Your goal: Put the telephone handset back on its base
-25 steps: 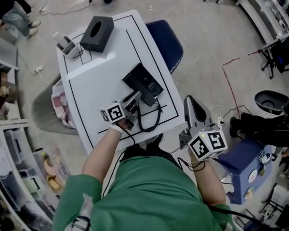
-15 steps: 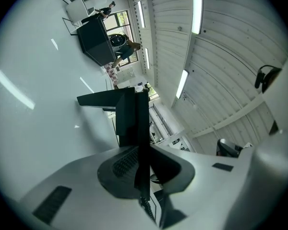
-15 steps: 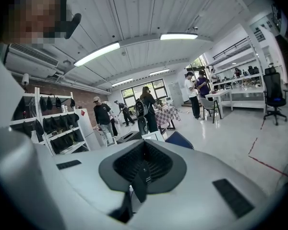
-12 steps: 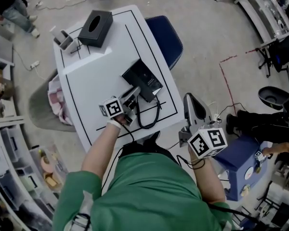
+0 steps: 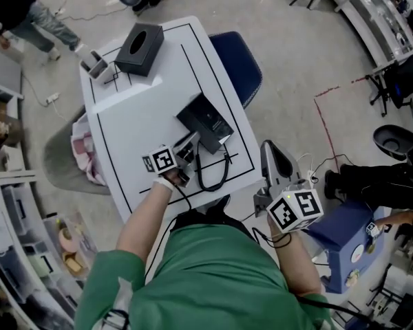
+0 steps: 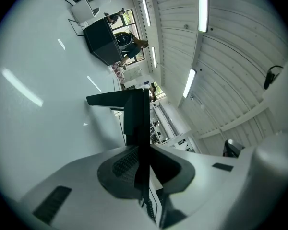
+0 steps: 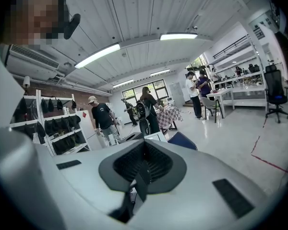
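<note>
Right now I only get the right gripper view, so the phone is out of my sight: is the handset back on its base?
Observer: No, the left gripper is shut on the handset, just beside the base.
Operator: Where is the cord?
Observer: The cord loops on the table near the left gripper.
Operator: And my right gripper?
Observer: The right gripper hangs past the table's edge, away from the phone.

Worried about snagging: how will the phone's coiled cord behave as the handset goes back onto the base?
Likely floppy and springy: the cord lies in a slack loop on the table, so it should trail the handset easily. It might catch on the base, which it runs beside.
</note>
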A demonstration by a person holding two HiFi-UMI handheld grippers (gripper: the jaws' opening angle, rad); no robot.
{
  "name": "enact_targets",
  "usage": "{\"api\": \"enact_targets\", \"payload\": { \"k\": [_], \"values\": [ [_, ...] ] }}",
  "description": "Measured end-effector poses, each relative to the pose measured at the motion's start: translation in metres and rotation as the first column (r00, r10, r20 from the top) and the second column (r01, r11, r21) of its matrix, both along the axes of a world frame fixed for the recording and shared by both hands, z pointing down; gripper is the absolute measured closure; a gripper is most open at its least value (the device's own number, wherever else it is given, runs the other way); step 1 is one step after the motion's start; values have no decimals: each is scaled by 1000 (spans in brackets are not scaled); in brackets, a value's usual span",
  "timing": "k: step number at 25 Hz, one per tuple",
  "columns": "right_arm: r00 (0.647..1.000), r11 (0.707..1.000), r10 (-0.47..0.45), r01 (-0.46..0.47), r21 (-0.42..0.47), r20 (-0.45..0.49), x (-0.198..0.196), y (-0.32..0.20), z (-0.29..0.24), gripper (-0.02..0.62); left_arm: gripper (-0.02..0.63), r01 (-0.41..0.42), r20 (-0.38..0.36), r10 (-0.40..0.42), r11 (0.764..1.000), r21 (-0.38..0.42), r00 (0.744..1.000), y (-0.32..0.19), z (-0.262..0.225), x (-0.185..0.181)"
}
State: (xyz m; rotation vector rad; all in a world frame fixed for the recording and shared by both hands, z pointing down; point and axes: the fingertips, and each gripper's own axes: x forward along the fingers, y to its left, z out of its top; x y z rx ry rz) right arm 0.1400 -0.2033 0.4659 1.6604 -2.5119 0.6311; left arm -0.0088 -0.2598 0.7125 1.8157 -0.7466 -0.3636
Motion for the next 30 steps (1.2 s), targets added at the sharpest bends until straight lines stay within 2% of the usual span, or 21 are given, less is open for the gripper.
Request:
{"api": "enact_targets", "payload": {
  "k": [8, 11, 14, 17, 20, 23, 26, 30],
  "values": [
    [1000, 1000, 5, -5, 18, 18, 3, -1, -4, 572, 518, 23, 31, -21, 996, -87, 999, -2, 6, -1],
    [1000, 1000, 0, -1, 19, 26, 0, 0, -3, 572, 463, 43, 92, -30, 988, -147, 995, 0, 13, -5],
    [999, 1000, -5, 4, 25, 34, -2, 1, -4, 572, 434, 55, 183, -21, 982, -182, 983, -1, 14, -9],
    [999, 999, -10, 9, 31, 44, -3, 0, -5, 572, 428, 58, 253, -9, 981, -187, 967, -3, 14, -10],
    [998, 999, -16, 14, 33, 53, -3, 2, -5, 574, 430, 86, 282, -26, 975, -204, 959, -1, 15, -15],
    [998, 999, -15, 13, 43, 62, 0, 1, -10, 572, 430, 115, 284, -57, 975, -190, 957, 0, 3, -22],
    [997, 997, -16, 11, 72, 72, 5, -6, -18, 574, 430, 145, 294, -97, 979, -145, 951, -6, -21, -30],
    [997, 995, -16, 8, 102, 81, 9, -15, -27, 572, 431, 188, 365, -162, 981, -36, 917, -12, -68, -43]
  ]
}}
